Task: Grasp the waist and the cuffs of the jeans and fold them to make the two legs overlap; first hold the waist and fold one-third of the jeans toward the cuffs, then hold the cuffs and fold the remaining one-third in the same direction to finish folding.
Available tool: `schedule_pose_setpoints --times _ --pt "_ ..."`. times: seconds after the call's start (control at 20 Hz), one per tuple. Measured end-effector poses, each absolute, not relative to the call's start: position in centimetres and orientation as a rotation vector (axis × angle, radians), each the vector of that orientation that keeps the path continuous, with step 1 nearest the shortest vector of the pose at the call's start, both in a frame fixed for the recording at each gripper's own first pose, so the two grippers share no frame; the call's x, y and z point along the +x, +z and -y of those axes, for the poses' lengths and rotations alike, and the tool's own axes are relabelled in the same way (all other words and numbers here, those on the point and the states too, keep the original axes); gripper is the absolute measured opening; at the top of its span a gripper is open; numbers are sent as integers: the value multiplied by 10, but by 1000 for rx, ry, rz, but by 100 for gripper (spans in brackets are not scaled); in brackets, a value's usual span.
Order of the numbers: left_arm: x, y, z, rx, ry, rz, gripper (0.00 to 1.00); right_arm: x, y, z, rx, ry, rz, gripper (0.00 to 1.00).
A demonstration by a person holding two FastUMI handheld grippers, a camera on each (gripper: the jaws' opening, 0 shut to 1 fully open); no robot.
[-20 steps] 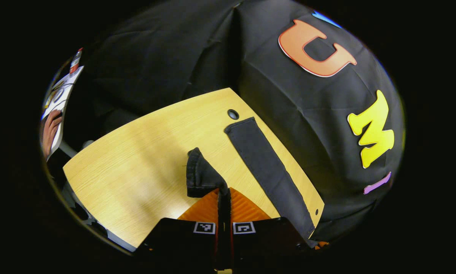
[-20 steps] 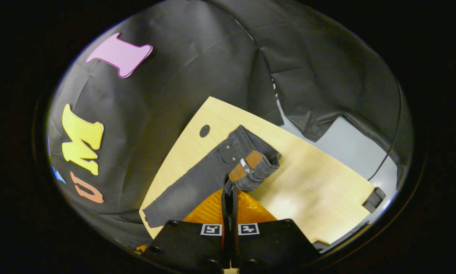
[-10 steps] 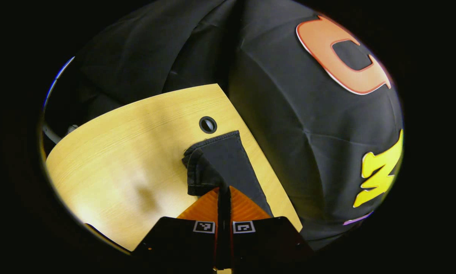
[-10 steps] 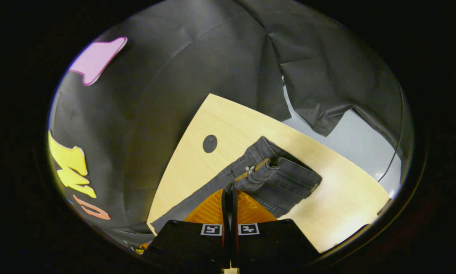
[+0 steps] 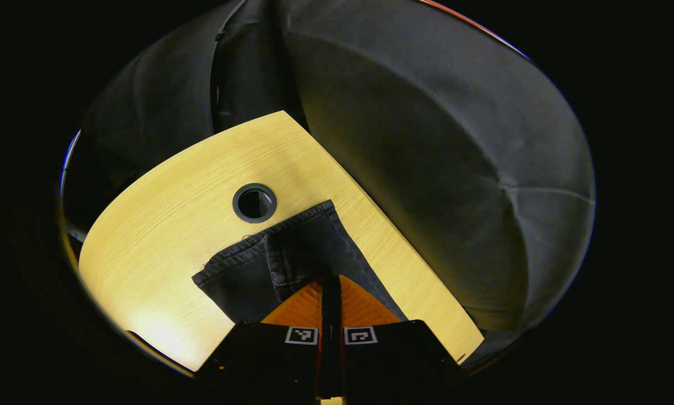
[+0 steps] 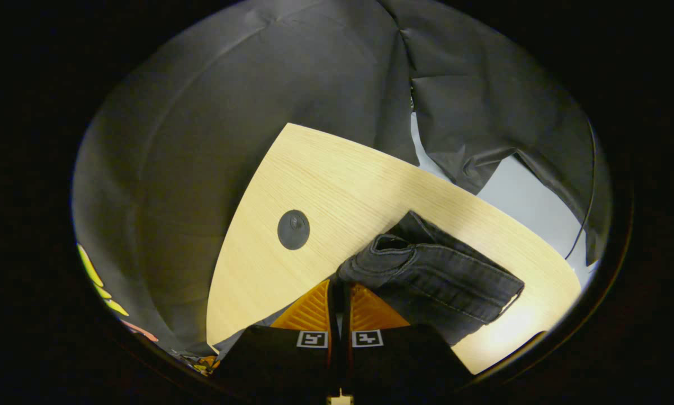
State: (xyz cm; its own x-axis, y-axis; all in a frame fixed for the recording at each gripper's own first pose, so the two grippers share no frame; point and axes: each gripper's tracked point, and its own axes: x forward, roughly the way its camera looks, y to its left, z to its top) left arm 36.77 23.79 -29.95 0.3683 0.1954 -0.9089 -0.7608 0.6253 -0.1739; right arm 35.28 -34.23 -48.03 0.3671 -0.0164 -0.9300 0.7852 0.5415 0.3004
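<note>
Dark grey jeans lie on a light wooden table. In the left gripper view, the cuffs spread flat just ahead of my left gripper, whose orange fingers are shut on the hem of the upper leg. In the right gripper view, the waist lies doubled over on the table, and my right gripper is shut on the waistband's near corner. The length of the legs between cuffs and waist is hidden behind the grippers.
A round cable hole sits just beyond the cuffs; a capped hole lies left of the waist. Black cloth walls close in behind the table's far edge. A pale floor patch shows past the table's right side.
Both grippers have carried their held leg across and down toward the table's far edge. The lifted cuff and the lifted waist now lie over the other leg.
</note>
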Motion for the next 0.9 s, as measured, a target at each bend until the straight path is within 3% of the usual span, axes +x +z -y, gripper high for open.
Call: schedule_pose_setpoints --times 0.2,0.25,0.3,0.35,0.45,0.5,0.65,0.7,0.75,0.9 --pt "380 -310 -240 -633 651 -1006 4 366 -489 339 878 -576 -1059 0" --pt "388 -311 -237 -622 630 -989 11 369 -486 338 884 -560 -1043 4" --pt "397 -303 -238 -598 625 -952 26 372 -483 338 893 -550 -1020 14" --pt "402 -297 -243 -558 632 -915 45 375 -481 342 895 -553 -998 18" --pt "408 -287 -244 -526 622 -876 85 369 -482 348 868 -559 -993 60" --pt "406 -281 -247 -543 622 -858 85 367 -481 349 861 -550 -985 82" --pt "399 -272 -248 -616 621 -775 93 370 -463 346 904 -490 -888 87" --pt "395 -266 -247 -639 612 -742 82 366 -453 349 909 -466 -861 96" --pt "393 -261 -247 -655 593 -699 97 360 -443 354 904 -454 -828 98" --pt "377 -243 -242 -677 524 -592 96 325 -417 379 851 -462 -759 98"
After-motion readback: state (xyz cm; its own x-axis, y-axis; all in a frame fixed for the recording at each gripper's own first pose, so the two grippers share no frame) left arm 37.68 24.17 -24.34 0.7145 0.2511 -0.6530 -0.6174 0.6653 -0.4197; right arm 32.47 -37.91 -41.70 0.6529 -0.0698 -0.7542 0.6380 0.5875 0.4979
